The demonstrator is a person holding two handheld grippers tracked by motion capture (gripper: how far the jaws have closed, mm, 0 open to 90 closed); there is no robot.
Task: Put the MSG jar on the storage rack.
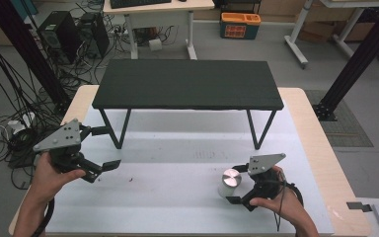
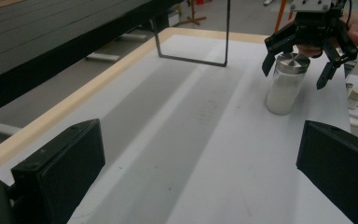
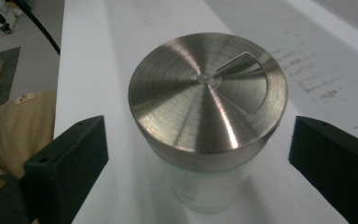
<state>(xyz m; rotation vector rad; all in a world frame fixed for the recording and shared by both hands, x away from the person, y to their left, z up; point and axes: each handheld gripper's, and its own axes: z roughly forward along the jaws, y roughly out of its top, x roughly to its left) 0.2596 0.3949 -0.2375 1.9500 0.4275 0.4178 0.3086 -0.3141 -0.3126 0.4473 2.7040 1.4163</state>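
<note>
A glass jar (image 1: 229, 183) of white powder with a brushed metal lid (image 3: 208, 93) stands upright on the white table top (image 1: 168, 202), front right. My right gripper (image 1: 233, 184) is open, one jaw on each side of the jar (image 3: 209, 186) with a gap to the glass on both sides. In the left gripper view the jar (image 2: 285, 86) appears far ahead with the right gripper (image 2: 294, 74) over it. My left gripper (image 1: 107, 148) is open at the front left, held over bare table with nothing between its jaws (image 2: 200, 158).
A low black bench (image 1: 187, 84) on thin metal legs (image 1: 121, 131) spans the back of the table, with open room under it. The table's wooden edge (image 1: 321, 148) runs along the right. On the floor behind are cables, computer towers (image 1: 61, 32) and an orange-and-blue toolbox (image 1: 240, 24).
</note>
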